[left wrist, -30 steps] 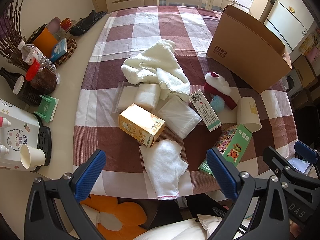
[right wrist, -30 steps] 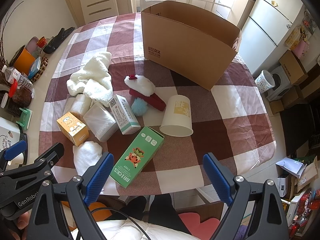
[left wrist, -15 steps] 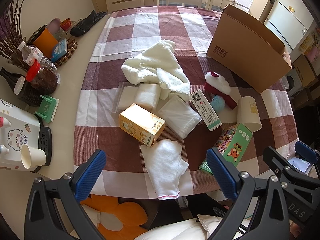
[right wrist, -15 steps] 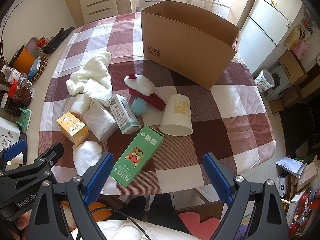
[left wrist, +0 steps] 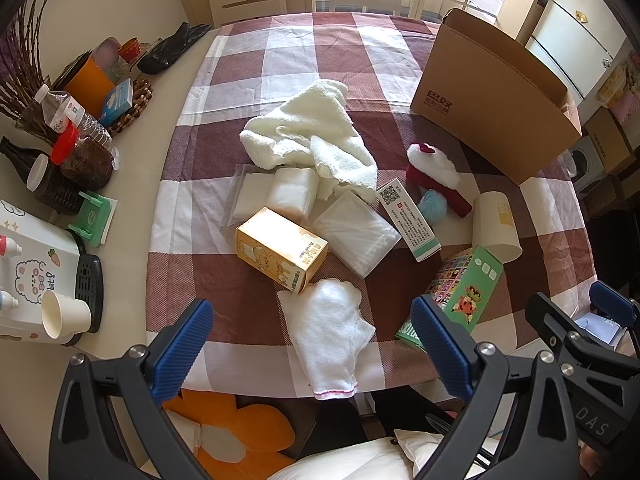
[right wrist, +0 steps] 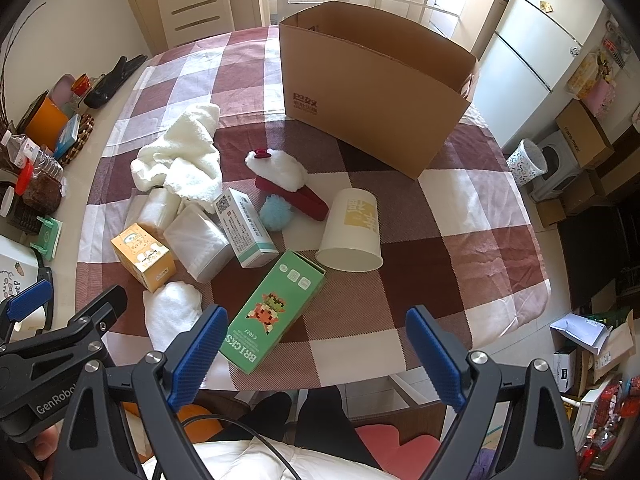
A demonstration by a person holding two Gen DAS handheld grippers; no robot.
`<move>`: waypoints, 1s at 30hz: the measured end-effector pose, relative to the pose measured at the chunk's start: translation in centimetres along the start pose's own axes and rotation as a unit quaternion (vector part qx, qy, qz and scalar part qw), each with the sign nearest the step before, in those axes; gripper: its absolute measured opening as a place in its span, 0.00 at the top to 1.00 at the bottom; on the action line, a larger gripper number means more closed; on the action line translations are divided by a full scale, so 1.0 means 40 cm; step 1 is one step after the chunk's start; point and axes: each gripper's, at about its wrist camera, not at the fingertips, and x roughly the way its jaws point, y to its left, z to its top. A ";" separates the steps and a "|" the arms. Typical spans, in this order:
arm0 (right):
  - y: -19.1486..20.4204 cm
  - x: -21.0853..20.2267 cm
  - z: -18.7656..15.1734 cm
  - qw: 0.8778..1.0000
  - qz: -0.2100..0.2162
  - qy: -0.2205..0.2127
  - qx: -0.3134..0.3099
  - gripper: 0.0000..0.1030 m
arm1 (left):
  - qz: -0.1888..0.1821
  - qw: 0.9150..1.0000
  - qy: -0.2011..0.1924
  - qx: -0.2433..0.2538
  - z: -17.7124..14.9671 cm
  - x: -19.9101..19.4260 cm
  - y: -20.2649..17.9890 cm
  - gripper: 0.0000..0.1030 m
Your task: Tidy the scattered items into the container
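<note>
Grippers — left (left wrist: 312,340), right (right wrist: 316,348) — gape wide, empty, near scattered items.

The inside of the cardboard box (right wrist: 372,92) is screened by its near wall in both views. The green bricks box (left wrist: 464,292) is partly covered by a blue pad (left wrist view). The print on the white carton (right wrist: 244,228) is too small to be read.

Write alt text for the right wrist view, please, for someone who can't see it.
An open right gripper hovers empty at the near edge of a checked tablecloth strewn with a green bricks box, a tipped paper cup, towels and small cartons. A large cardboard box stands open behind them.
</note>
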 end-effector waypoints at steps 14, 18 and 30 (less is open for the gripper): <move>-0.004 -0.006 0.006 1.000 0.022 -0.003 0.006 0.09 | -0.010 1.000 -0.008 -0.008 0.007 -0.007 0.001 0.04; -0.016 0.001 0.010 0.999 0.039 0.000 0.018 0.09 | -0.041 0.999 -0.007 -0.027 0.017 0.000 0.039 0.04; -0.102 0.105 -0.025 0.986 0.075 0.047 0.139 0.09 | -0.050 0.993 0.096 -0.042 -0.093 0.186 0.129 0.04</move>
